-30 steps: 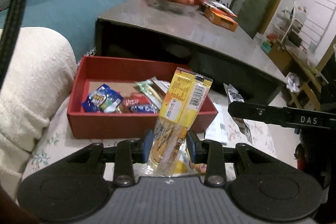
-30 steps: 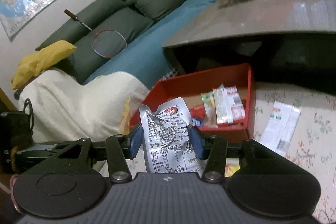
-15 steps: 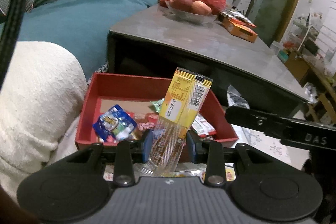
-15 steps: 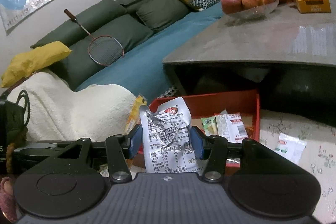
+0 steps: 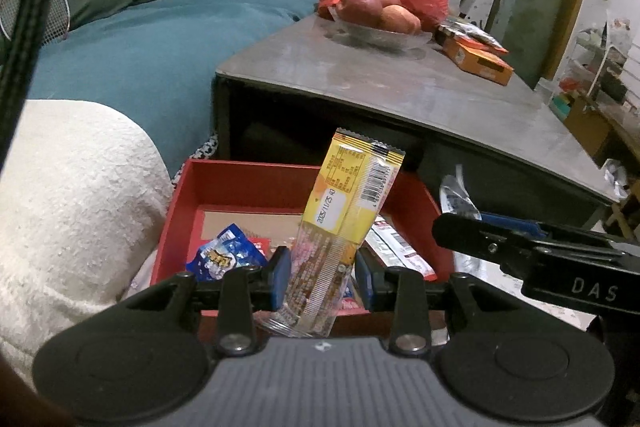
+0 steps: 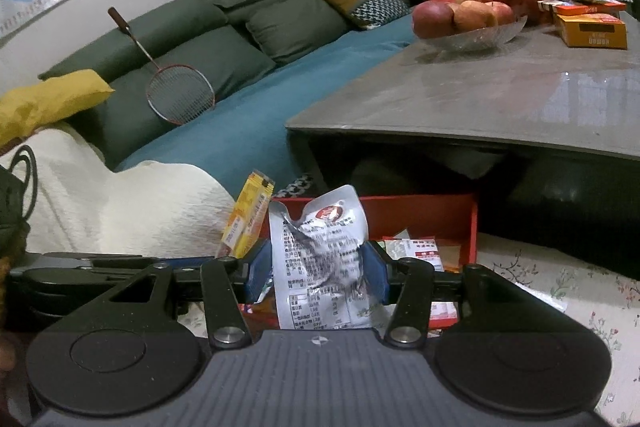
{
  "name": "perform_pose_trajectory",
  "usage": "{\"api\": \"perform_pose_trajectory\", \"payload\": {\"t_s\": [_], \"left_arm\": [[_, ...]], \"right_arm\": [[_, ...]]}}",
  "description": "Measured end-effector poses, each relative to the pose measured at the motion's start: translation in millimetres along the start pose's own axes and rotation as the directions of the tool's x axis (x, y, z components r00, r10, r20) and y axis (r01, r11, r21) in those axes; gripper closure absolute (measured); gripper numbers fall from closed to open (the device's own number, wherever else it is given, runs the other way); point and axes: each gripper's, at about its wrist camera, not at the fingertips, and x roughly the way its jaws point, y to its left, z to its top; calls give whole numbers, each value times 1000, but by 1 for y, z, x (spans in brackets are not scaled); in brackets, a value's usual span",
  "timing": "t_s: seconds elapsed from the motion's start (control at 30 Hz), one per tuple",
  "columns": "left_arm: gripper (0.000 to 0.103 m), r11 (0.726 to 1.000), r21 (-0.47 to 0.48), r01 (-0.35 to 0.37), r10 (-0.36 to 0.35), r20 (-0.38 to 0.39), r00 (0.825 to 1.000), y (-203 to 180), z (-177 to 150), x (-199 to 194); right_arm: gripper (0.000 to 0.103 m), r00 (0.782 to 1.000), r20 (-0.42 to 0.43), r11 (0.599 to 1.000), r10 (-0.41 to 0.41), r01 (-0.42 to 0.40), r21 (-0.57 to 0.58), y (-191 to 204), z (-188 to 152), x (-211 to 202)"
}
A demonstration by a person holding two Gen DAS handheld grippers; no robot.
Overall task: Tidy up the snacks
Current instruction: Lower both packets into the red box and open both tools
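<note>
1. Here, the left gripper (image 5: 322, 277) has its blue pads clamped on a yellow bar (image 5: 340, 227), which stands nearly upright and leans a little right; its lower, clear end is cut off behind the gripper body.
2. The right gripper (image 6: 316, 269) is clamped on a crumpled silver pouch (image 6: 320, 259); the bottom of the pouch is hidden by the gripper body, and its small print is too fine to read.
3. Both packs hang in front of the red box (image 5: 248, 179), over its near edge. In the left wrist view the near wall is mostly covered by the gripper.
4. Inside the box lie a blue packet (image 5: 224, 255) and a white-and-red packet (image 5: 396, 247), each partly hidden; other wrappers between them are too covered to make out.
5. In the right wrist view the bar (image 6: 248, 223) shows just left of the pouch, with its lower part behind the left tool.
6. The right tool crosses the right edge of the left wrist view as a dark bar, and hides part of the floral cloth (image 6: 560, 287) under the box.
7. Behind the box stands a grey table (image 5: 400, 83) with a bowl (image 6: 472, 35) of apples; the space beneath the tabletop is dark and unreadable.
8. A white blanket (image 5: 80, 187) fills the left side and runs out of frame.
</note>
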Motion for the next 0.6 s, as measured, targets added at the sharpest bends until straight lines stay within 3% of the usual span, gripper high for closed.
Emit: {"api": "perform_pose_trajectory", "payload": {"t_s": [0.33, 0.5, 0.6], "left_arm": [[73, 999, -5, -42, 42, -44, 998, 5, 11, 42], [71, 998, -1, -63, 63, -62, 996, 6, 13, 58], [69, 998, 4, -67, 68, -71, 995, 6, 14, 62]], "right_arm": [[53, 998, -62, 999, -33, 34, 16, -20, 0, 40], [41, 996, -77, 999, -42, 42, -4, -19, -1, 45], [39, 996, -81, 999, -42, 42, 6, -21, -1, 46]]}}
